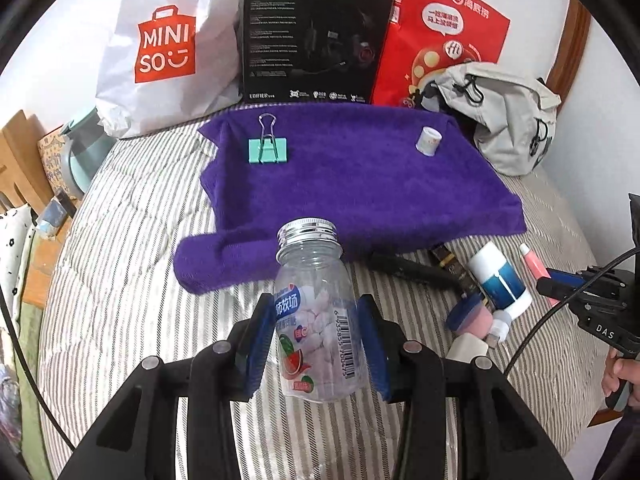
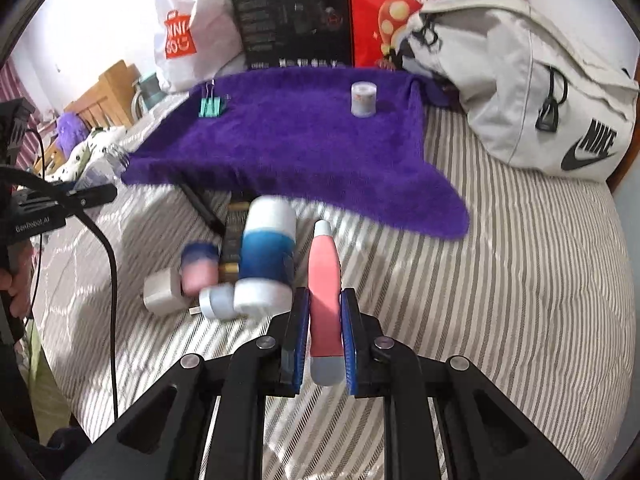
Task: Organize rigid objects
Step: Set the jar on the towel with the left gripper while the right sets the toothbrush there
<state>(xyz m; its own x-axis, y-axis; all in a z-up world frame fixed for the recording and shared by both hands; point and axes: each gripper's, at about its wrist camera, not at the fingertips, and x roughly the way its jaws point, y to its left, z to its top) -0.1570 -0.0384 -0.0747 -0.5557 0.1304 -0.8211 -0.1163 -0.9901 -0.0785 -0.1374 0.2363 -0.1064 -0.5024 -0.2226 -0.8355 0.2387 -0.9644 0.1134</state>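
My left gripper (image 1: pixel 316 332) is shut on a clear plastic candy bottle (image 1: pixel 314 312) with a silver threaded neck, held just in front of the purple towel (image 1: pixel 360 184). My right gripper (image 2: pixel 325 332) is shut on a pink tube (image 2: pixel 325 280) with a white cap, above the striped bedding. On the towel stand a mint binder clip (image 1: pixel 267 148) at the left and a small white jar (image 1: pixel 428 141) at the right. A blue-and-white bottle (image 2: pixel 266 256), a pink-and-blue jar (image 2: pixel 199 266), a white charger (image 2: pixel 162 294) and a black pen (image 1: pixel 404 266) lie in a cluster before the towel.
At the back lean a white Miniso bag (image 1: pixel 160 44), a black headset box (image 1: pixel 316 36) and a red paper bag (image 1: pixel 440 32). A grey Nike backpack (image 2: pixel 520 88) lies at the right. Striped bedding (image 2: pixel 500 300) spreads to the right. A hand (image 1: pixel 620 372) holds the right gripper's grip.
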